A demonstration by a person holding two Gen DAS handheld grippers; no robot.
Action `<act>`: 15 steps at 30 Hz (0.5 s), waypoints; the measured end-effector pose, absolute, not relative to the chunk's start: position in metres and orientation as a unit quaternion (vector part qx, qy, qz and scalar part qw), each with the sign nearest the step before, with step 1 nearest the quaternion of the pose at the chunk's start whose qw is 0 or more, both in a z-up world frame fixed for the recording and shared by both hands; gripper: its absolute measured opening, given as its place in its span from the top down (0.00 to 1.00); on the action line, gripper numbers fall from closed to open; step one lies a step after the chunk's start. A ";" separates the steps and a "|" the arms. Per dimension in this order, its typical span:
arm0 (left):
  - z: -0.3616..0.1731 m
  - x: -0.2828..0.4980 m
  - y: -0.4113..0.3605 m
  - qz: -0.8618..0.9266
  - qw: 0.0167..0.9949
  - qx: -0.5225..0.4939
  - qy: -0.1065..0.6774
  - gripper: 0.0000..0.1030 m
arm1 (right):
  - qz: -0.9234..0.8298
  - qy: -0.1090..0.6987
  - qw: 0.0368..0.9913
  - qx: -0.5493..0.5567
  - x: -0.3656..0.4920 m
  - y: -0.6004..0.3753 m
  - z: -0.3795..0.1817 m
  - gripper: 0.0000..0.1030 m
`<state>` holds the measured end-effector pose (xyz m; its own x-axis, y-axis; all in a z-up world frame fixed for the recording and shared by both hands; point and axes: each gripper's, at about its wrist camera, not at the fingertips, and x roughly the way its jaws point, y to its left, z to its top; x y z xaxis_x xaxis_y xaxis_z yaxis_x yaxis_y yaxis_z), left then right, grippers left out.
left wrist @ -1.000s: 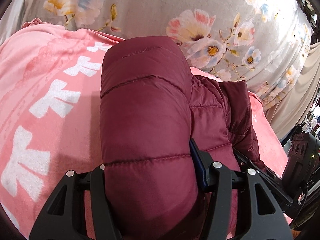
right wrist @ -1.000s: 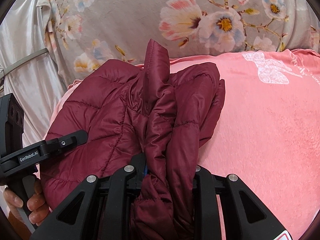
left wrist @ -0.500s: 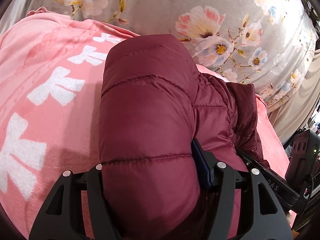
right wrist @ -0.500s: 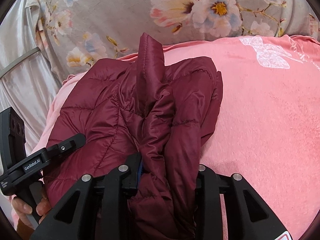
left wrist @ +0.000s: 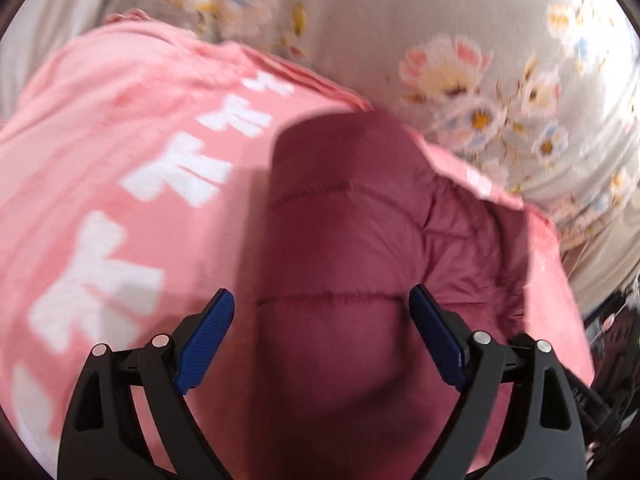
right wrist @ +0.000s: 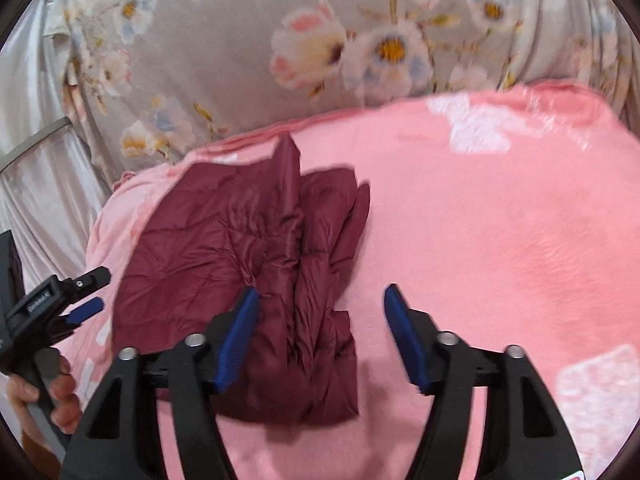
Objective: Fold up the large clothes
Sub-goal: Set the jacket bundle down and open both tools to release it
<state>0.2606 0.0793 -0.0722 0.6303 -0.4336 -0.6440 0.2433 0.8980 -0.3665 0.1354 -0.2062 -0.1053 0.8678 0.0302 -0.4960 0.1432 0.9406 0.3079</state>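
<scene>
While both views carry some motion blur, the layout reads clearly enough: at the far left of the right wrist view, a bare hand (right wrist: 44, 392) grips the handle of the left gripper (right wrist: 90, 296), whose blue-tipped fingers point toward the near left edge of the maroon quilted jacket (right wrist: 248, 280). In its own view the left gripper (left wrist: 322, 312) has its fingers spread wide, the blue pads (left wrist: 204, 344) standing apart on either side of a puffy, rounded fold of the jacket (left wrist: 340, 240) without pinching it; whether the pads brush the fabric cannot be told. That jacket lies bunched and folded on a pink blanket (left wrist: 100, 140) printed with white shapes, its far end close to the blanket's back edge. Behind the blanket hangs a grey floral cloth (left wrist: 460, 20). Further right, the right gripper (right wrist: 320, 312) is likewise opened wide, with its left pad (right wrist: 236, 344) over the jacket's crumpled near end and its right pad over bare blanket (right wrist: 500, 240). The jacket sits toward the left side of the blanket in this view, a ridge of fabric standing up along its middle, and the same floral cloth (right wrist: 240, 20) fills the background.
</scene>
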 end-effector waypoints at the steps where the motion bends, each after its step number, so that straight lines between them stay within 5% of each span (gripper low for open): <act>1: -0.062 0.249 0.086 -0.182 0.898 -0.127 0.379 0.16 | -0.026 0.250 0.955 0.157 0.127 -0.202 -0.099 0.78; 2: -0.049 0.234 0.091 -0.171 0.905 -0.126 0.370 0.16 | -0.022 0.250 0.958 0.138 0.118 -0.194 -0.093 0.92; 4: -0.035 0.212 0.090 -0.146 0.915 -0.100 0.362 0.18 | -0.010 0.253 0.960 0.118 0.113 -0.181 -0.089 0.98; 11: -0.054 0.181 0.067 -0.096 0.907 -0.046 0.407 0.36 | 0.000 0.311 0.949 0.057 0.123 -0.151 -0.118 1.00; 15: -0.078 0.181 0.067 -0.075 0.897 -0.045 0.434 0.36 | -0.019 0.343 0.937 0.064 0.134 -0.163 -0.138 1.00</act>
